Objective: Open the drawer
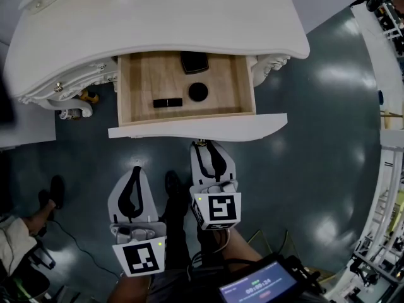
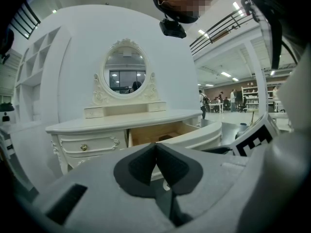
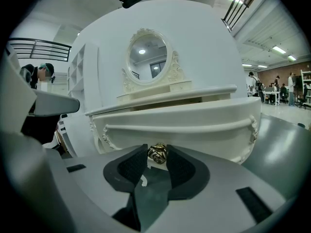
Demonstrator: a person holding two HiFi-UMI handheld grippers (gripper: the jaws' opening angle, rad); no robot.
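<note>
Seems to be at the tail end of the pull: finds the drawer (image 1: 196, 126) already drawn well out from under the top of the white dressing table (image 1: 158, 17), toward the person, with its wooden floor bared in the head view. Shows inside it a black case (image 1: 194, 62) at the back, a round black item (image 1: 198, 91) nearer the front and a short black bar (image 1: 167, 103) to the left of that. Has the right gripper (image 3: 157, 160) closed to a middling gap on the brass knob (image 3: 157, 153) at the middle of the drawer front, one pad against each side of it. Holds the left gripper (image 2: 156, 152) back and to the left of the right one, clear of the furniture, jaws pressed together on nothing. Runs the drawer's long axis across the table front, left to right in the head view; turns its open top upward and its curved front panel toward the person, with the line of travel square to that long axis. Calls next, probably, either for a little more straight pull along that same line, with no sideways twist on the knob, or for spreading the right jaws and backing off. Cannot judge the remaining travel before any stop.
</note>
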